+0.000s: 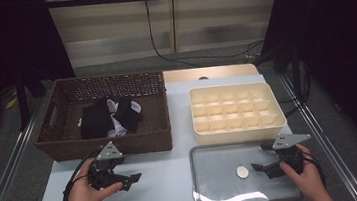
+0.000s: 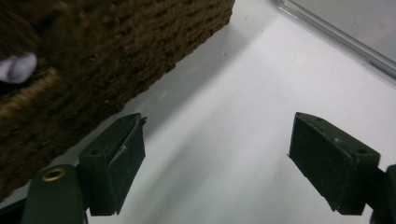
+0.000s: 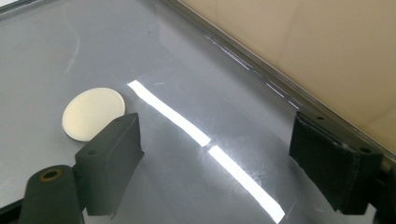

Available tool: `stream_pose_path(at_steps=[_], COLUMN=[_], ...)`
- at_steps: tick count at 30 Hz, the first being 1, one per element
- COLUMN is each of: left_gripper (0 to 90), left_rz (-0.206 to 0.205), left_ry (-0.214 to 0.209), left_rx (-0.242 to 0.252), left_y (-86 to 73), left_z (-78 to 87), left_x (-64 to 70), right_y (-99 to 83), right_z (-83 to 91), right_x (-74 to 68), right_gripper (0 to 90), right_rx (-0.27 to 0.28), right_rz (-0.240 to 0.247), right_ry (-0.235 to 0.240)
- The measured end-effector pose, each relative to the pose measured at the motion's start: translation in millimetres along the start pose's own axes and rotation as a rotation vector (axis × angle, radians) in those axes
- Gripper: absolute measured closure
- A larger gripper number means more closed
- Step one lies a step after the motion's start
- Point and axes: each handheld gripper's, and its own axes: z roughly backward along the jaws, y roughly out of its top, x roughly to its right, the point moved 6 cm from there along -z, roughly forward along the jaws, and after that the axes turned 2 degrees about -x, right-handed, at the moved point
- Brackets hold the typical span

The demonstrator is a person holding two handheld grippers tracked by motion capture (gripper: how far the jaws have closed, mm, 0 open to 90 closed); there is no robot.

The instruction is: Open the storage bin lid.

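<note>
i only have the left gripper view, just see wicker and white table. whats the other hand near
Observer: The right gripper hangs over a shiny metal tray, jaws open, holding nothing.
Operator: anything on that tray
Observer: One small cream disc, lying flat just to the left of that gripper, not touched.
Operator: whats in the basket, i only see a bit of white
Observer: The wicker basket holds a heap of black and white cloth.
Operator: anything else on the table
Observer: A cream divided box stands behind the tray; its compartments look empty.
</note>
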Motion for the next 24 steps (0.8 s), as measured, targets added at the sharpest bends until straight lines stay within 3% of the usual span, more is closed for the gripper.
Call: stream_pose_path(at_steps=[6, 10, 20, 24], left_gripper=[18.2, 18.4, 18.9, 19.3], left_rz=[0.006, 0.032, 0.017, 0.028], left_ry=[-0.002, -0.023, -0.02, -0.022], left_rx=[-0.004, -0.016, -0.033, -0.036], left_y=[7.1, 13.1, 24.9, 28.8], left_z=[11.3, 20.2, 31.3, 35.0], left_x=[-4.6, -6.3, -12.5, -16.3], right_y=[0.0, 0.0, -0.1, -0.1], right_z=[-0.1, -0.1, 0.0, 0.0], right_x=[-0.1, -0.1, -0.1, 0.0], right_gripper=[16.3, 16.3, 16.3, 16.4], right_rx=[0.002, 0.002, -0.001, 0.001], right_rz=[0.002, 0.001, -0.001, -0.001], right_ry=[0.0, 0.0, -0.001, 0.001])
